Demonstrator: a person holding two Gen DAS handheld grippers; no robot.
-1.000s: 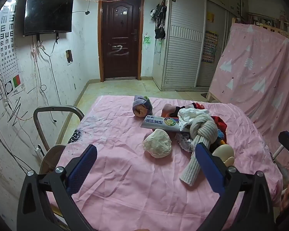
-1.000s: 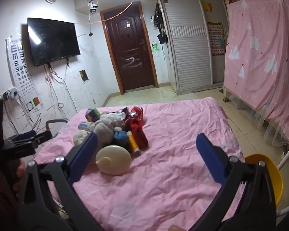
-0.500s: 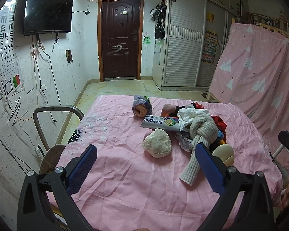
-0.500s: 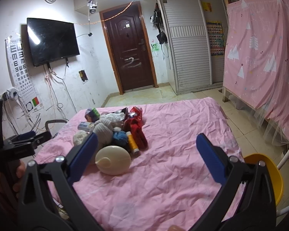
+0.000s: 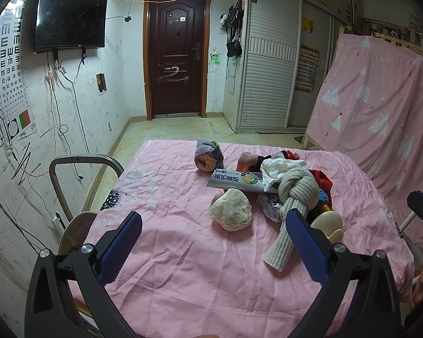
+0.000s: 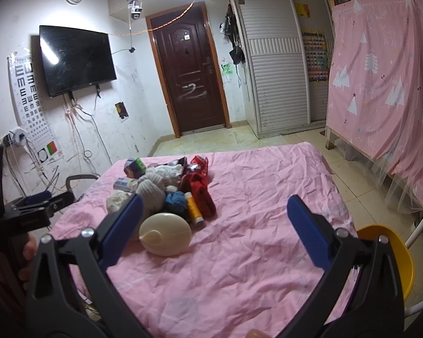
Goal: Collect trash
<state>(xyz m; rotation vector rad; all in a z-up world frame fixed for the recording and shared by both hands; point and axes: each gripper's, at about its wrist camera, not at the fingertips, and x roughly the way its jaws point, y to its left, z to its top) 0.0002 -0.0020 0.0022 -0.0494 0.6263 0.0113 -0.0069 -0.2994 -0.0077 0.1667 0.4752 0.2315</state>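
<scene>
Comparing with a second ago, nothing shifts: your left gripper (image 5: 213, 232) and right gripper (image 6: 214, 219) both hover spread wide, empty; pile (image 6: 166, 191) untouched, collection not started.

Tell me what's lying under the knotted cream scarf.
The knotted cream scarf rests on a crumpled patterned wrapper, the toothpaste box's end and blue yarn. Anything deeper is covered.

the right tool (image 6: 214, 225) hangs wide open over the pink bed (image 6: 256, 242). a cream oval thing (image 6: 165, 234) lies at nine o'clock, touching the clutter pile (image 6: 172, 188); a yellow bin (image 6: 392, 250) sits at three o'clock.
</scene>
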